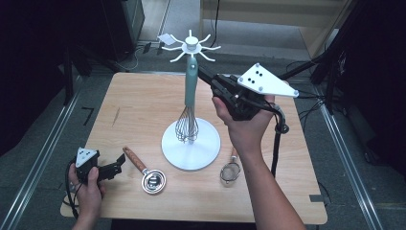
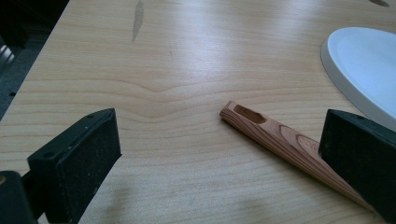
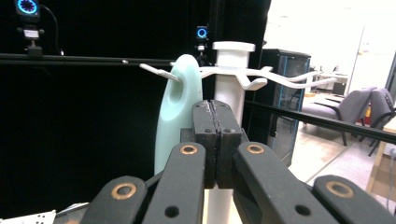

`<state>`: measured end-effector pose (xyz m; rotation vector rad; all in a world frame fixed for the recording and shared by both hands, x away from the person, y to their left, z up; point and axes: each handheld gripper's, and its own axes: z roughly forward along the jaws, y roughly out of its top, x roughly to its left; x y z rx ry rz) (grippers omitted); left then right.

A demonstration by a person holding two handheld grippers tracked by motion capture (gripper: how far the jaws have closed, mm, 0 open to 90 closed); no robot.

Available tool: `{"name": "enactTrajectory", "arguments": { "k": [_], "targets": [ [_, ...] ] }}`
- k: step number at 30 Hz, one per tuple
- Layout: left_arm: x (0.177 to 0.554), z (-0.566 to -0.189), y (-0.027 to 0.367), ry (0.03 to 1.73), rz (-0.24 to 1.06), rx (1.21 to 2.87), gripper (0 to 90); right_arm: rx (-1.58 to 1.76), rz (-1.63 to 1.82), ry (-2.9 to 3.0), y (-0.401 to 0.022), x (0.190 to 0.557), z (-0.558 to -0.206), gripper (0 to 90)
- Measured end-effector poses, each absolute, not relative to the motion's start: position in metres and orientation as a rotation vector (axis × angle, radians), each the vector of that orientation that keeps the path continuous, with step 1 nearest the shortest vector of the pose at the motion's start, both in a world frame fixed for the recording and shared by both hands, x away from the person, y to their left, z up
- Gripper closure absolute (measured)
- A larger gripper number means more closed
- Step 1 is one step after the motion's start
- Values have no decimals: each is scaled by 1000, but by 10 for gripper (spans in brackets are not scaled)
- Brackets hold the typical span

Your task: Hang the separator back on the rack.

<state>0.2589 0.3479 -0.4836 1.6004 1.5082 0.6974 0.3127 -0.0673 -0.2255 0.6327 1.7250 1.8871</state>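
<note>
Whisk hangs on rack hook; right tool closed beside handle.

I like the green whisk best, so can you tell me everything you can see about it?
The whisk has a pale mint-green handle that looks like smooth plastic, and a cage of thin silvery wires at the bottom. It hangs straight down, wires lowest, from a hook of the white stand; the hook goes through a hole at the handle's top. The wires hang just above the stand's round base, close beside its pole. The right gripper, jaws shut together, is right beside the handle; whether it touches cannot be told.
</note>
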Motion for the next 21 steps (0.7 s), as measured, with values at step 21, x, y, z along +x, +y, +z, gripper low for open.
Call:
{"name": "enactTrajectory", "arguments": {
  "k": [21],
  "targets": [
    [259,-484,348,1507,699,1600,0,738,1780,1715,-100,318,-250,900]
  ]
}}
